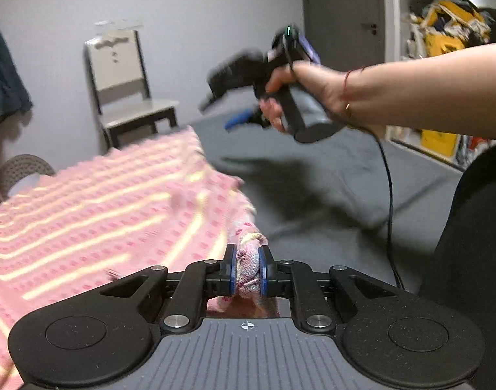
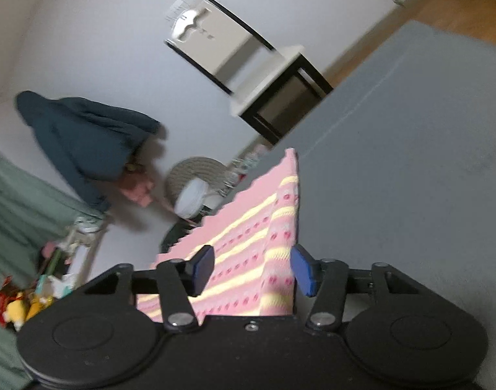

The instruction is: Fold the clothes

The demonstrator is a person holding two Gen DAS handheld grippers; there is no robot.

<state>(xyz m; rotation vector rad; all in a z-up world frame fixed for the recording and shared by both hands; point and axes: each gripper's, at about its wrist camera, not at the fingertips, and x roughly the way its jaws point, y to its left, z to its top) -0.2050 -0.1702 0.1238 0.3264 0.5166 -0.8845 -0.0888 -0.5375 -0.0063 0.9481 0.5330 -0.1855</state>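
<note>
Pink knit garment (image 1: 95, 214) with pale yellow stripes and rows of darker pink dots is the thing being handled. A bunched corner of it is pinched tight between the blue pads of the left gripper (image 1: 248, 271), and from there the cloth spreads away to the left of that gripper, lifted and blurred. Beyond and to the right of the garment lies the grey bed cover (image 1: 329, 195).

Above the bed cover, up and to the right of the garment, a hand (image 1: 300, 94) holds the right gripper (image 1: 215, 97) in the air, apart from the cloth. In the right wrist view its fingers (image 2: 202, 269) stand spread wide with nothing between them; the garment (image 2: 248, 260) shows past the gap, its folded edge running along the bed cover (image 2: 410, 162).

Behind the garment a chair (image 1: 131, 84) stands against the wall.
</note>
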